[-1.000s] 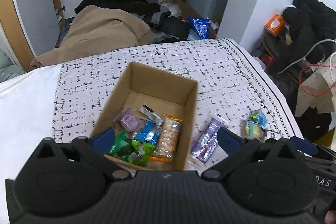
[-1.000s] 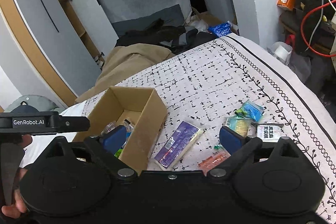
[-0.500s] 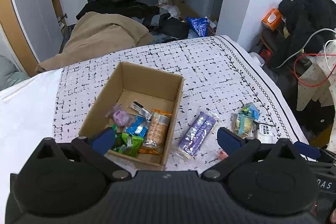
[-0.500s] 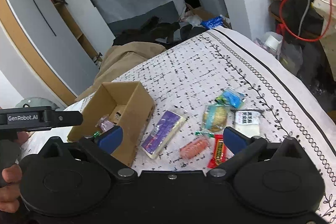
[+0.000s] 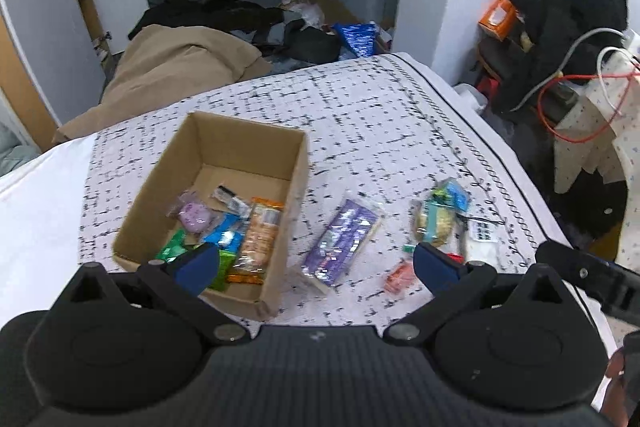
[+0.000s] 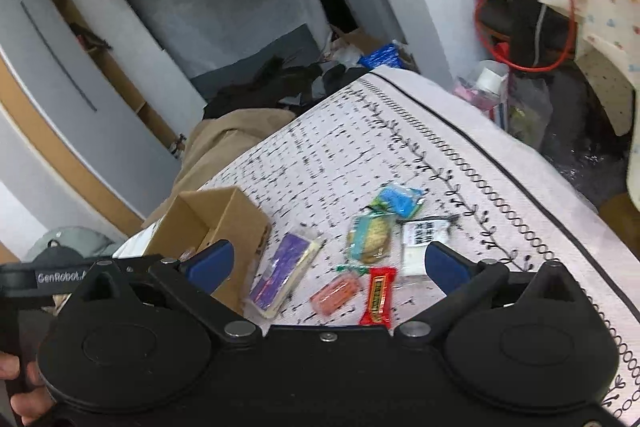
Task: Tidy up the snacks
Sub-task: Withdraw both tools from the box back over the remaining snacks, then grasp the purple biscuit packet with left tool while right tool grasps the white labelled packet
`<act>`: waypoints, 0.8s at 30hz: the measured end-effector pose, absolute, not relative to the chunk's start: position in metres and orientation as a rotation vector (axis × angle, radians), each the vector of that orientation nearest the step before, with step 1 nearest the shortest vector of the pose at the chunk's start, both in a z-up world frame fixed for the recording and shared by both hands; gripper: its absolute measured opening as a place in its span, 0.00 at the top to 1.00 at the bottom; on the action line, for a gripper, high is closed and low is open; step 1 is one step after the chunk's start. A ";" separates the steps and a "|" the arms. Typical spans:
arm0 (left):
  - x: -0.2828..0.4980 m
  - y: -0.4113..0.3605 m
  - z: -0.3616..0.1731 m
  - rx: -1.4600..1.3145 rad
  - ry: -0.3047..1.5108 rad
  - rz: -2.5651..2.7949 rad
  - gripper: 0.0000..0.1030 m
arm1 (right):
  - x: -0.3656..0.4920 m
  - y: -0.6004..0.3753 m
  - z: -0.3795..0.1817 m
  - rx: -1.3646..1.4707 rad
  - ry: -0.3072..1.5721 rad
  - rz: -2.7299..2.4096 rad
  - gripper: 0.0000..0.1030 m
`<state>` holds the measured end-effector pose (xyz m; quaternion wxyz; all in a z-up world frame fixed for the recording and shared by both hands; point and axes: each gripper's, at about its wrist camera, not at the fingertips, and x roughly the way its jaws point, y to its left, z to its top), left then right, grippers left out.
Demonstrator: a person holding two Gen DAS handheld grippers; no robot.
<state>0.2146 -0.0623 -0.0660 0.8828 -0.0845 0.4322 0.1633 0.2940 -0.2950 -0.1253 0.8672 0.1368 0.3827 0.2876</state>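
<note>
An open cardboard box (image 5: pixel 240 131) (image 6: pixel 236 211) sits on the patterned bedspread (image 5: pixel 372 115) and holds several snack packets, among them an orange one (image 5: pixel 258 231) and a purple one (image 5: pixel 194 214). Loose on the cover to its right lie a long purple packet (image 5: pixel 340 239) (image 6: pixel 282 273), a pink sausage (image 6: pixel 334 293), a red bar (image 6: pixel 378 297), a green-blue biscuit pack (image 6: pixel 370 237), a blue packet (image 6: pixel 400 199) and a white sachet (image 6: pixel 420 239). My left gripper (image 5: pixel 316 265) hovers open above the box's near right corner. Over the loose snacks my right gripper (image 6: pixel 326 263) is open, holding nothing.
Beyond the bed's far edge lie a tan blanket (image 5: pixel 180 67) and dark clothes (image 5: pixel 224 11) on the floor. On the right stand a black fluffy pile (image 5: pixel 568 7), an orange box (image 5: pixel 498 19) and red and white cables (image 6: pixel 532 11). A hand (image 6: pixel 24 395) grips the left tool.
Both grippers have pulled back and risen, so the box and snacks look smaller. The right view has swung right, bringing the red bar and pink sausage between its fingers. Both stayed open.
</note>
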 end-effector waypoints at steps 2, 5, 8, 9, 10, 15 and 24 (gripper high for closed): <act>0.217 -0.069 -0.068 -0.156 0.899 0.326 0.00 | 0.298 -0.301 -0.128 0.300 0.802 0.582 0.00; 0.221 -0.075 -0.072 -0.138 0.897 0.310 0.01 | 0.303 -0.307 -0.133 0.317 0.814 0.555 0.00; 0.226 -0.079 -0.079 -0.138 0.904 0.290 0.02 | 0.306 -0.312 -0.138 0.325 0.816 0.533 0.00; 0.227 -0.080 -0.081 -0.137 0.905 0.285 0.02 | 0.307 -0.314 -0.139 0.328 0.818 0.525 0.00; 0.229 -0.081 -0.083 -0.135 0.907 0.283 0.02 | 0.308 -0.316 -0.140 0.331 0.820 0.518 0.01; 0.237 -0.085 -0.093 -0.132 0.904 0.259 0.04 | 0.315 -0.318 -0.148 0.329 0.829 0.495 0.03; 0.255 -0.083 -0.114 -0.138 0.931 0.232 0.18 | 0.327 -0.312 -0.166 0.311 0.879 0.476 0.14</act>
